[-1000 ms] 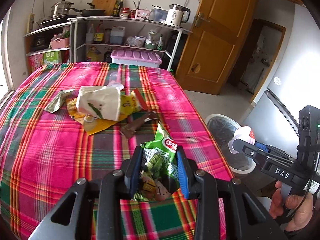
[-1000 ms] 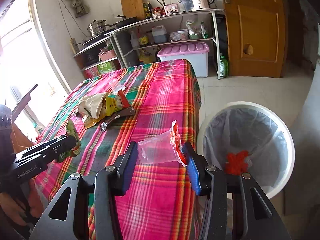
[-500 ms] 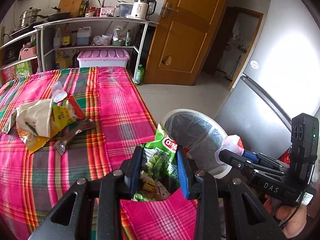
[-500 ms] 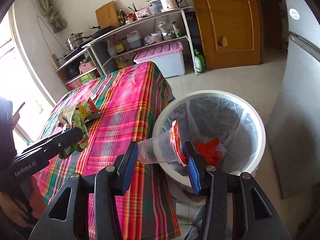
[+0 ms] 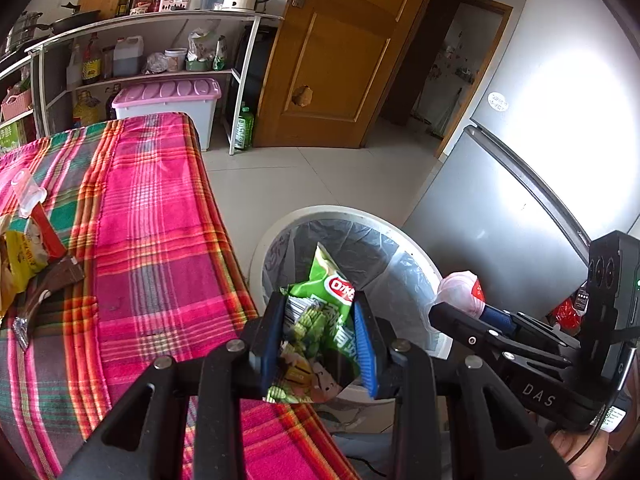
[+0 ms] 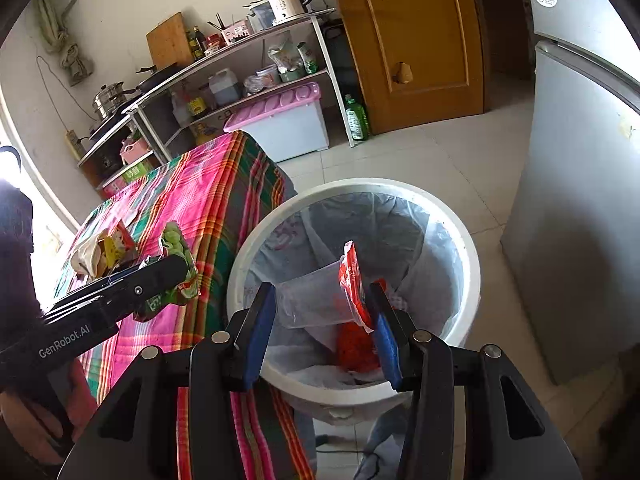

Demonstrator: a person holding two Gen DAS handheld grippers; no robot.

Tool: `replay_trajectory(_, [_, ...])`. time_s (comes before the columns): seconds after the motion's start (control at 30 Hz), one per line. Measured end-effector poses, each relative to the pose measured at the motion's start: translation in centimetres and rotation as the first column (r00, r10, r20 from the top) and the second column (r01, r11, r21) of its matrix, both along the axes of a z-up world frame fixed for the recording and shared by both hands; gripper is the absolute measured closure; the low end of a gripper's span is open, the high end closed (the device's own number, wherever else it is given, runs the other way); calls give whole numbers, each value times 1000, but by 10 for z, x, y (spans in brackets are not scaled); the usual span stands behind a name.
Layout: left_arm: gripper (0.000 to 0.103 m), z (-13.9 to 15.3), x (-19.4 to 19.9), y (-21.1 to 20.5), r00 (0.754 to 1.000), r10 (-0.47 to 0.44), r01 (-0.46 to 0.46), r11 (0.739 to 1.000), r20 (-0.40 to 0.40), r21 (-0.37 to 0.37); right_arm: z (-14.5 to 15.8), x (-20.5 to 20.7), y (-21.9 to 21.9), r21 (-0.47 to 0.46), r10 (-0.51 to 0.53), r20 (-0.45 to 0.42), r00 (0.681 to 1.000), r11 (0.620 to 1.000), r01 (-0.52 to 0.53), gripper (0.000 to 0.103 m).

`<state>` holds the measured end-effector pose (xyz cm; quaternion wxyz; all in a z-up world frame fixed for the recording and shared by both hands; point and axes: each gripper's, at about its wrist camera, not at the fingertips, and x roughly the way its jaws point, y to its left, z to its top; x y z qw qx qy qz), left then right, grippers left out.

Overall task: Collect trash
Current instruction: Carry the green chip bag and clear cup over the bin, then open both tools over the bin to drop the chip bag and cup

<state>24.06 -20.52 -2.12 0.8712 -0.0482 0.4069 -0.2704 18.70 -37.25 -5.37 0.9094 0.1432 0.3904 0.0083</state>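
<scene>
My left gripper [image 5: 320,320] is shut on a green snack bag [image 5: 324,308] and holds it at the table's edge, beside the white lined trash bin [image 5: 424,256]. My right gripper [image 6: 320,312] is shut on a clear plastic cup with a red lid [image 6: 320,300], held over the bin's [image 6: 472,264] opening. Red trash [image 6: 354,346] lies at the bin's bottom. The right gripper also shows in the left wrist view [image 5: 452,308], and the left gripper with its bag in the right wrist view [image 6: 176,276].
More wrappers [image 5: 24,252] and a small clear cup [image 5: 28,194] lie on the plaid-covered table [image 5: 160,240]. A grey fridge [image 5: 500,208] stands right of the bin. Shelves [image 5: 140,48], a pink-lidded box [image 5: 168,104] and a wooden door [image 5: 340,60] are behind.
Both grippers have moved from over the table toward the bin. The cup now hangs over the bin's opening and the green bag is at the table's edge beside it.
</scene>
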Motion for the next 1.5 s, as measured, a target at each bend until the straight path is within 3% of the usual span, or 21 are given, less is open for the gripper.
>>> replay_trajectory(0.6, [66,-30,31,-40,997,-1,2,1000,-82,12,-21,18,-30,-6,-62,-38,997,998,61,55])
replay_trajectory(0.73, [60,-38,35,-45,995,3,-1,1000,-102,19,-27,21,-34,-8,-68,-53,996,998,68,55])
replay_trajectory(0.97, [58,-44,38,-43,991,5,-4,1000,-136,7,-34,24,-33,-3,-80,-67,995,997,80,49])
replay_trajectory(1.5, [58,-19,15,-19,998,21,-22,1000,-60,-4,-2,5,-16,-22,-55,11,998,998,55,49])
